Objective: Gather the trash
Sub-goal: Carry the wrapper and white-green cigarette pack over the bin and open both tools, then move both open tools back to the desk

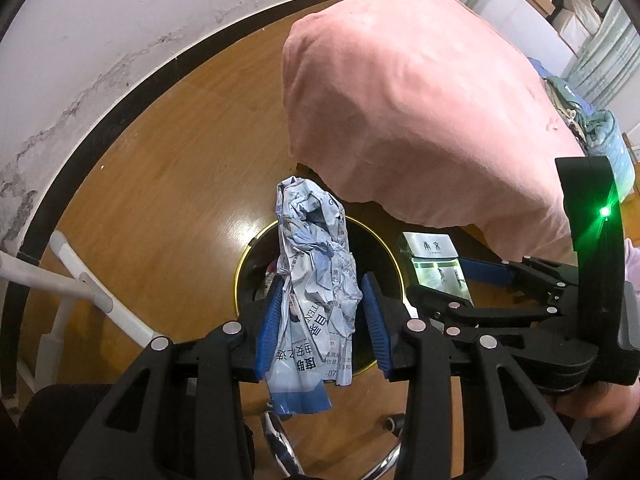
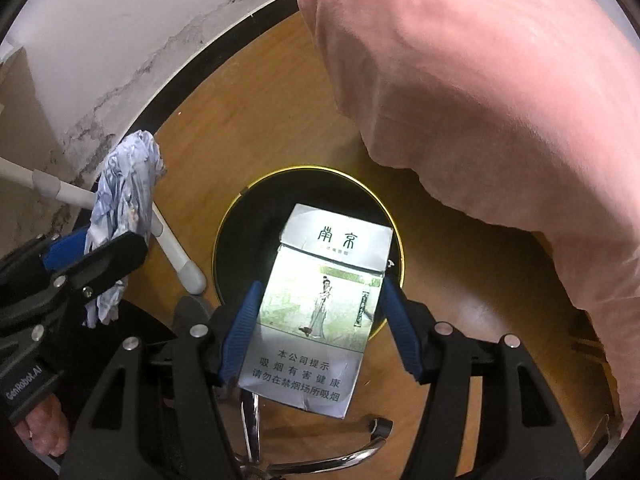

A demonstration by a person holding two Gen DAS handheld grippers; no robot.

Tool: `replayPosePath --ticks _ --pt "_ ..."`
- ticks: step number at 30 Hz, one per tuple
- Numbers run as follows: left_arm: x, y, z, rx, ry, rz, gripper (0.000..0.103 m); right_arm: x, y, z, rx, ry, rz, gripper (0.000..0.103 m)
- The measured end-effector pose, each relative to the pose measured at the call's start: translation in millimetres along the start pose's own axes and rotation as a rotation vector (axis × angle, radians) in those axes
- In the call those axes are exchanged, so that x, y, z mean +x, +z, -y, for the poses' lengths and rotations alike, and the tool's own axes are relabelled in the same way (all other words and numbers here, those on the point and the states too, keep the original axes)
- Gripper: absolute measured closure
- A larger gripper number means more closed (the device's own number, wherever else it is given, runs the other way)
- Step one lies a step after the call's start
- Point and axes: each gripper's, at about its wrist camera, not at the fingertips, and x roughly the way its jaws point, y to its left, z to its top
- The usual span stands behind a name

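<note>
The left gripper [image 1: 320, 320] has its blue-padded fingers [image 1: 269, 328] clamped on a crumpled wad of pale blue printed paper [image 1: 316, 276], which hangs above the round black bin with a gold rim [image 1: 394, 258] standing on the glossy wooden floor [image 1: 168, 184]. Just beside it, the right gripper [image 2: 320, 322] grips a flat silver cigarette pack printed with a robed figure [image 2: 320, 300] by its sides, also over the bin's open mouth. A pink cloth-draped bulk [image 2: 480, 100] rises close behind the bin, and a white tube frame [image 1: 80, 284] stands to the left.
</note>
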Motion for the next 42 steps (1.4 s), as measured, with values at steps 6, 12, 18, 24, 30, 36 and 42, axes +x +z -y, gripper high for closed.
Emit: replayPosePath --ticks 6,12,18,24,30,36,42 --pt "-3.2 -1.8 -0.4 0.004 -0.006 0.006 0.064 -0.4 -1.9 -1.0 -0.010 0.000 0.002 0.042" --pt "-3.5 -2.7 -1.4 0.004 -0.007 0.005 0.064 -1.2 -1.3 -2.1 0.000 0.013 -0.001 0.037" --pt "-3.4 -1.3 -0.4 0.004 -0.005 0.003 0.064 -5.2 -0.1 -4.6 -0.006 0.003 0.010 0.032" --pt "-3.9 -1.0 0.1 0.002 -0.018 0.006 0.063 -6.6 -0.6 0.8 0.028 -0.016 0.017 0.029" --pt "-6.7 -2.2 5.8 0.024 -0.047 0.023 0.037 -13.1 1.8 16.8 0.084 -0.040 0.038 0.028" --pt "-10.2 -3.1 9.4 0.031 -0.062 0.034 0.032 -20.5 2.0 24.6 0.111 -0.052 0.059 0.028" --pt "-53.4 -6.2 41.8 0.156 -0.024 0.118 0.016 -56.7 3.6 26.9 0.102 -0.108 0.137 0.024"
